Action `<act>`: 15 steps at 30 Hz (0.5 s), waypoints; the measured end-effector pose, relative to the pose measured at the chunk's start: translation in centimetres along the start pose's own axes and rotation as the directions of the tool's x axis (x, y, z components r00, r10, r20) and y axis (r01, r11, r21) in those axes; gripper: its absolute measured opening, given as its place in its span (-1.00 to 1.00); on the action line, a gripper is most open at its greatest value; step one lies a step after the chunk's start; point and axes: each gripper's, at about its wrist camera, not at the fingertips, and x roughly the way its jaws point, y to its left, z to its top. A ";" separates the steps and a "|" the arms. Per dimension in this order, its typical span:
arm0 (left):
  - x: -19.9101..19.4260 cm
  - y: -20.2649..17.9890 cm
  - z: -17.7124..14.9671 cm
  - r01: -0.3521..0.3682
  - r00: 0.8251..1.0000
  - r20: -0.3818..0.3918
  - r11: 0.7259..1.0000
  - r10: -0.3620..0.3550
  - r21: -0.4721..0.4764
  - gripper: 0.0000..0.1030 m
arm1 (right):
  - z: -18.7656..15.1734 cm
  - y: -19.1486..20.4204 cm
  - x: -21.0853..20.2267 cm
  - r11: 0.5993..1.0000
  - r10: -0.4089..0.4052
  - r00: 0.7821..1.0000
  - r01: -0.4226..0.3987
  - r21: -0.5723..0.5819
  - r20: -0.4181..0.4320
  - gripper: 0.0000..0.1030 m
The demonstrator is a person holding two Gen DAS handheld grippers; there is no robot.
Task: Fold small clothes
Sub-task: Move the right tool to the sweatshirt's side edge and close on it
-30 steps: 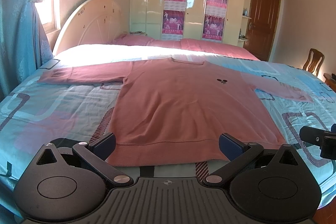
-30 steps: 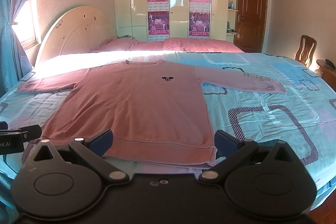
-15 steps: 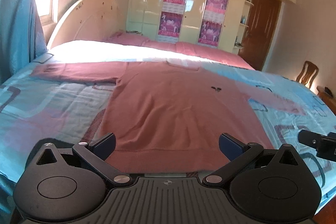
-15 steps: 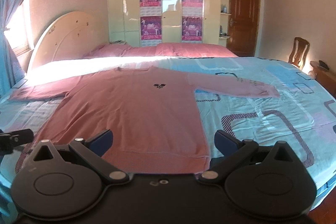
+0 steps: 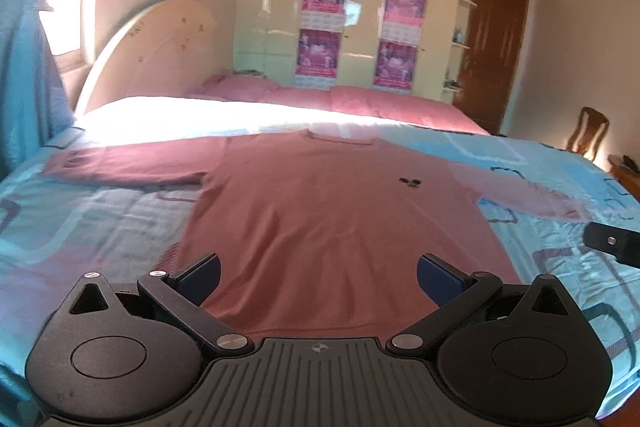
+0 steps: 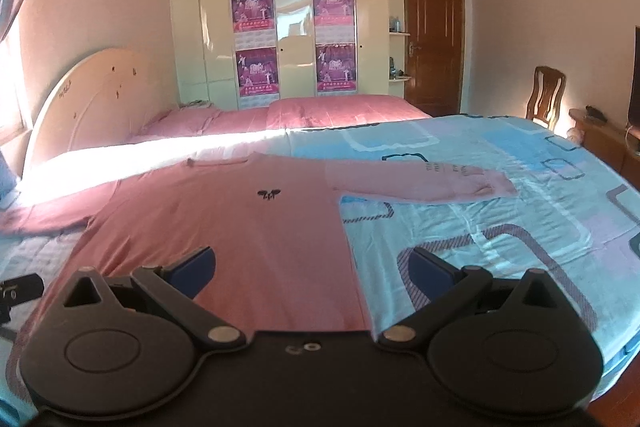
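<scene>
Flat on the blue patterned bedspread (image 6: 500, 227) lies a pink long-sleeved sweater (image 5: 332, 223), front up, both sleeves spread out to the sides and its hem nearest the cameras; the left gripper (image 5: 318, 277) hangs over the hem with its fingers spread wide and nothing between them; the right gripper (image 6: 310, 273) sits over the sweater's right-hand lower edge, likewise wide apart and empty; pink pillows (image 6: 280, 115) lie by the cream headboard (image 6: 80, 95) beyond.
</scene>
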 end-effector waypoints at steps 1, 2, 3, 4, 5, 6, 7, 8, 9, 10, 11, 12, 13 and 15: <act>0.7 -0.4 0.4 -0.008 1.000 -0.002 1.000 0.008 -0.003 1.00 | 0.2 -0.4 0.6 1.000 -0.004 1.000 0.004 0.011 0.003 0.99; 1.3 -0.8 0.6 -0.020 1.000 0.000 1.000 0.020 -0.007 1.00 | 0.5 -0.8 1.3 1.000 -0.007 1.000 0.007 0.020 0.006 0.99; 1.8 -1.0 0.9 -0.031 1.000 0.003 0.999 0.031 -0.015 1.00 | 0.8 -1.2 2.2 1.000 -0.011 1.000 0.011 0.026 0.008 0.99; 2.5 -1.2 1.2 -0.029 1.000 0.006 0.999 0.029 -0.030 1.00 | 1.0 -1.7 3.0 0.999 -0.017 1.000 0.017 0.029 0.012 0.99; 3.4 -1.4 1.6 -0.010 1.000 0.008 0.999 0.010 -0.046 1.00 | 1.3 -2.3 3.9 0.999 -0.028 1.000 0.027 0.033 0.014 0.99; 4.1 -1.8 1.8 -0.003 1.000 0.008 0.999 0.003 -0.054 1.00 | 1.7 -2.9 4.9 0.999 -0.033 0.999 0.032 0.039 0.015 0.99; 5.0 -2.2 2.3 -0.004 1.000 0.007 0.999 0.005 -0.052 1.00 | 2.1 -3.7 5.8 0.998 -0.033 0.999 0.032 0.047 0.018 0.99; 6.0 -2.9 2.7 0.003 1.000 0.005 0.999 -0.003 -0.038 1.00 | 2.5 -4.5 6.8 0.998 -0.031 0.999 0.030 0.056 0.018 0.99; 6.9 -3.7 3.2 -0.002 1.000 0.007 1.000 0.002 -0.017 1.00 | 3.1 -5.5 7.8 0.997 -0.035 0.999 0.034 0.067 0.018 0.99; 7.7 -4.6 3.6 -0.022 1.000 0.013 1.000 0.022 0.004 1.00 | 3.6 -6.3 8.7 0.996 -0.045 0.999 0.044 0.076 0.019 0.99; 8.6 -5.5 4.1 -0.029 0.999 0.023 0.999 0.029 0.022 1.00 | 4.2 -7.2 9.6 0.995 -0.055 0.998 0.053 0.081 0.023 0.98; 9.4 -6.3 4.6 -0.027 0.999 0.028 0.999 0.026 0.035 1.00 | 4.8 -8.3 10.6 0.995 -0.066 0.997 0.064 0.083 0.025 0.94; 10.4 -7.2 5.2 -0.030 0.999 0.028 0.999 0.028 0.041 1.00 | 5.3 -9.2 11.6 0.993 -0.077 0.997 0.075 0.087 0.023 0.92; 12.0 -8.6 6.1 -0.024 0.999 0.034 0.999 0.023 0.033 1.00 | 6.4 -11.3 13.8 0.990 -0.099 0.995 0.098 0.098 0.013 0.81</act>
